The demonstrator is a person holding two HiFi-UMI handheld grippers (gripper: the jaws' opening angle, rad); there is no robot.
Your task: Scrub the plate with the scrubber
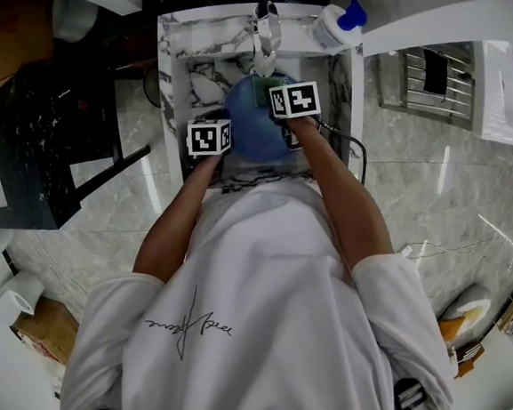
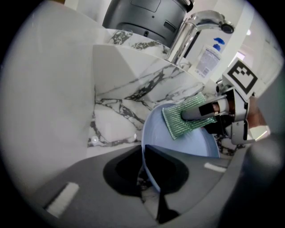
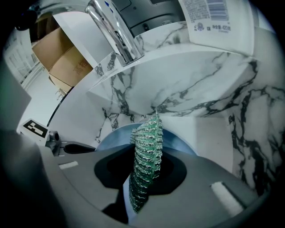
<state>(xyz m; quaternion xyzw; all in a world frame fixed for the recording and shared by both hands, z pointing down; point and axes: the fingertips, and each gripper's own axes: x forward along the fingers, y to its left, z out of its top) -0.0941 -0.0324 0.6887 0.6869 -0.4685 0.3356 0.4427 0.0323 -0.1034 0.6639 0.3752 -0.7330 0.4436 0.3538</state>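
Blue plate [image 2: 191,144] held tilted over the marble sink [image 1: 174,67], its near rim pinched edge-on between the jaws of the left gripper [image 2: 149,171] and its hollow face turned rightward to the right gripper [image 3: 142,178]. The right gripper's jaws are clamped on the green scrubber [image 2: 178,121], which lies flat on the far part of that face, its long axis in line with them. The rest of the face lies nearer and leftward of the scrubber, so the coming stroke probably runs toward the left gripper's hold.

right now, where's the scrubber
In the left gripper view, centre-right: the scrubber is clamped in the right tongs, pressed against the blue plate over the sink.
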